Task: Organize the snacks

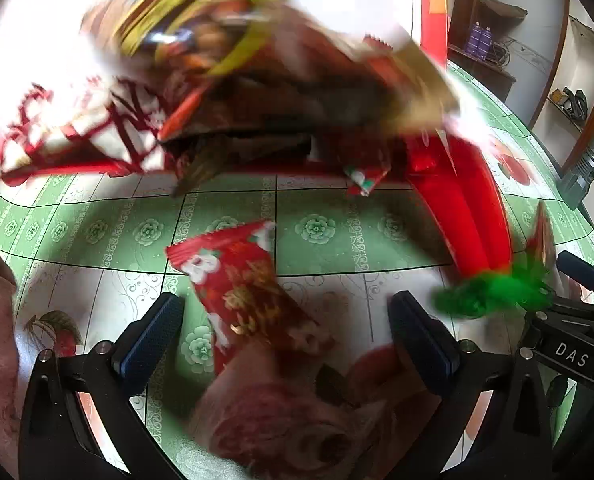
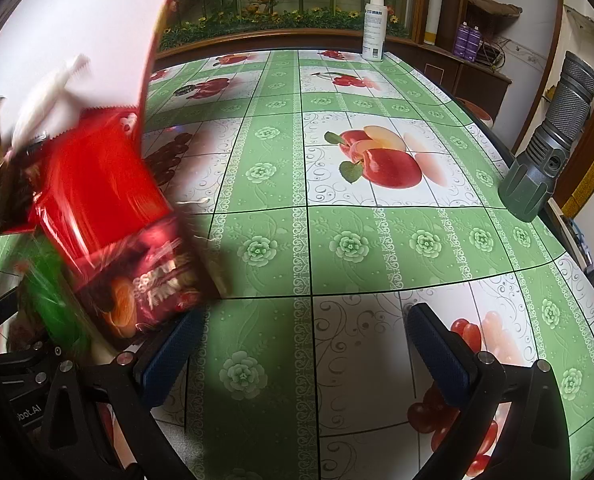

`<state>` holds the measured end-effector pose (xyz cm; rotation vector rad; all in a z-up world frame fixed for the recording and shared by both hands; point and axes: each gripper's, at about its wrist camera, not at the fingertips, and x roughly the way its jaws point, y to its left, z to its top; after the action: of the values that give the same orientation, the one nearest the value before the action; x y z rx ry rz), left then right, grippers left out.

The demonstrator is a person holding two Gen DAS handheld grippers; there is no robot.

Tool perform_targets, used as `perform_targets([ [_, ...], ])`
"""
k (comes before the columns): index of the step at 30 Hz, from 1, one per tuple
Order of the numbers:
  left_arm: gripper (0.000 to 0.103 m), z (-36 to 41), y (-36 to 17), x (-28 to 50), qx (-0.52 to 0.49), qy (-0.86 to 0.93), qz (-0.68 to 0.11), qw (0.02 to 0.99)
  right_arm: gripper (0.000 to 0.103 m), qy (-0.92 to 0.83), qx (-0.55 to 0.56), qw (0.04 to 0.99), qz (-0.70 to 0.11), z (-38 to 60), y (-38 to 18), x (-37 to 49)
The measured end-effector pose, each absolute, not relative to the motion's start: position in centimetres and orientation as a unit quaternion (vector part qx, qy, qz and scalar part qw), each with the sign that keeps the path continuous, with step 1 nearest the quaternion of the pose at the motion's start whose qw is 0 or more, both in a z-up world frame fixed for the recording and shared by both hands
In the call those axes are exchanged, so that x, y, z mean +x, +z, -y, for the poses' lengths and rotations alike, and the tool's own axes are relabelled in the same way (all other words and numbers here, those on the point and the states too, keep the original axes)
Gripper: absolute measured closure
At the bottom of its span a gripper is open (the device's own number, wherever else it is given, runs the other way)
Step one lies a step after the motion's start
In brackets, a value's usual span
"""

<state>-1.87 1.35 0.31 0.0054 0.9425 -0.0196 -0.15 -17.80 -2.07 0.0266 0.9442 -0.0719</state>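
Left gripper (image 1: 283,336) jaws stand wide, nothing clamped; one red packet (image 1: 241,284) lies blurred between them, long axis running far-left to near-right. Beyond it a blurred snack heap (image 1: 225,80), too smeared to count. Right gripper (image 2: 303,360) jaws wide over bare bench (image 2: 349,244); one dark-red packet (image 2: 149,280) tilts at left.

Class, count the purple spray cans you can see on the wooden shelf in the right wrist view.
2. The left purple can and the right purple can stand side by side on the wooden shelf beyond the table's far right corner. More could be hidden.
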Motion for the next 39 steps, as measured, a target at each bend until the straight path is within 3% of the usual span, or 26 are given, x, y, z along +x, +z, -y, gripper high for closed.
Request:
perform_targets([
  [39, 0.000, -1.28, 0.09, -2.15, 0.002, -0.008, -0.453, 0.891, 0.000, -0.035, 0.013, 0.890, -0.454, 17.52, -1.98, -0.03],
])
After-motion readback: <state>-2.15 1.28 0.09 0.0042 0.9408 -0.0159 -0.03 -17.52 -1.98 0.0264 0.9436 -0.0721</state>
